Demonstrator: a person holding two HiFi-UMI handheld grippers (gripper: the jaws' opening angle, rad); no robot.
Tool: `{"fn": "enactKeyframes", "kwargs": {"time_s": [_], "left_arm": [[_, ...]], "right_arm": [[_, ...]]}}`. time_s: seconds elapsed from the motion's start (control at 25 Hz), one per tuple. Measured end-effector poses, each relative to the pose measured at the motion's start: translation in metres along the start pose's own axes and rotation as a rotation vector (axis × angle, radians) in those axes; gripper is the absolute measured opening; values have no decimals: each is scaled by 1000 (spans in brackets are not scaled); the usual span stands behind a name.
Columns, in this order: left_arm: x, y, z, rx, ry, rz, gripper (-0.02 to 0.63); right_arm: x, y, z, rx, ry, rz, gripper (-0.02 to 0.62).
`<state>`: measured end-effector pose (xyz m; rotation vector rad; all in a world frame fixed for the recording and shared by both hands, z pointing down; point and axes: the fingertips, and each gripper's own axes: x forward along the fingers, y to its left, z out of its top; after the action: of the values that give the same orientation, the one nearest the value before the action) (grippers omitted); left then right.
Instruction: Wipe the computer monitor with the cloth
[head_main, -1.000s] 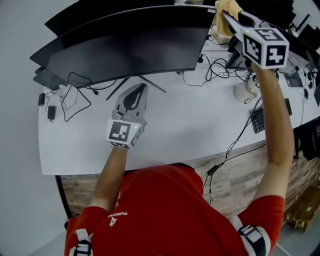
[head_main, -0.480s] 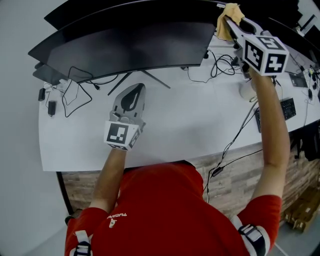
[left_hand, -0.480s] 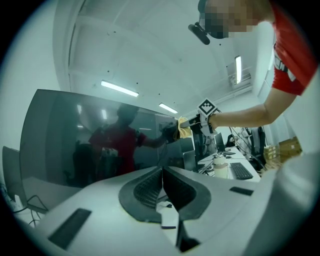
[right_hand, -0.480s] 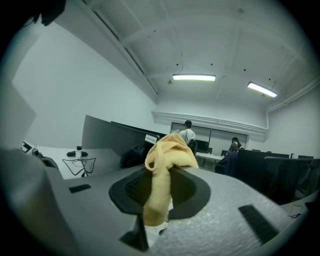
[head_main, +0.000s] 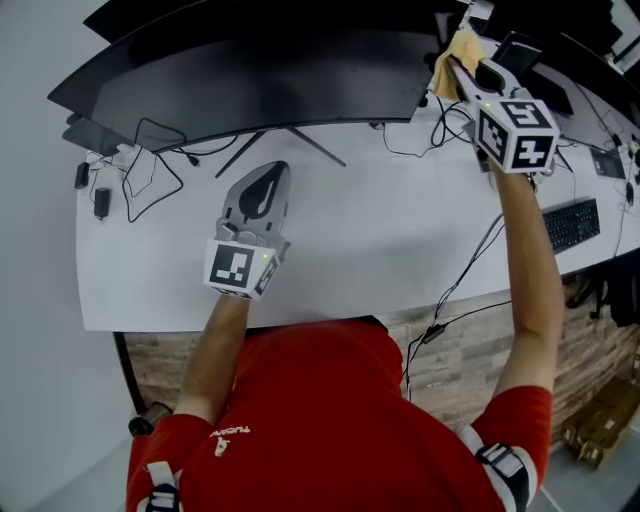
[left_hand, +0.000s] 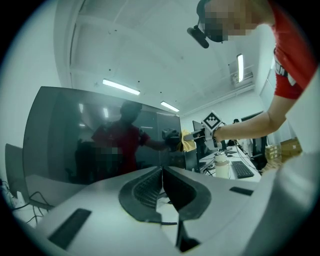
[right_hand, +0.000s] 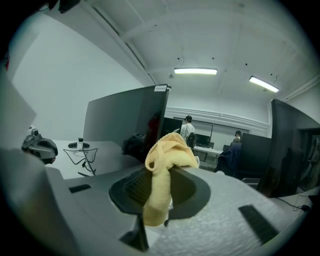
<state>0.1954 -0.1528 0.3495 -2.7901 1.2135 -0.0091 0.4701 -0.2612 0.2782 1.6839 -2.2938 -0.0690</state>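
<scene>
A wide curved dark monitor (head_main: 250, 85) stands on its thin-legged stand along the far side of the white desk (head_main: 380, 250). My right gripper (head_main: 462, 62) is shut on a yellow cloth (head_main: 450, 62), held up beside the screen's right edge. The cloth (right_hand: 165, 165) bunches out of the closed jaws in the right gripper view, with the monitor (right_hand: 125, 120) just left of it. My left gripper (head_main: 262, 192) rests low over the desk in front of the screen, jaws shut and empty. Its own view shows the monitor (left_hand: 100, 140), the cloth (left_hand: 188, 141) and the right gripper (left_hand: 192, 139).
Black cables (head_main: 140, 175) and small adapters lie at the desk's left end. More cables (head_main: 430, 135), a white mug (left_hand: 221, 165) and a black keyboard (head_main: 572, 222) sit to the right. Other monitors (right_hand: 295, 145) and people stand in the room behind.
The right gripper with the cloth has come slightly down and toward me along the monitor's right edge. The left gripper has stayed in place.
</scene>
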Motion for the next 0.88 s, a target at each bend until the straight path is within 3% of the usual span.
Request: {"fn": "enactKeyframes", "kwargs": {"time_s": [0.88], "left_arm": [[-2,23,-18,11,95,66,9]], "right_arm": [[47,38,-179,93,198,66,72]]}}
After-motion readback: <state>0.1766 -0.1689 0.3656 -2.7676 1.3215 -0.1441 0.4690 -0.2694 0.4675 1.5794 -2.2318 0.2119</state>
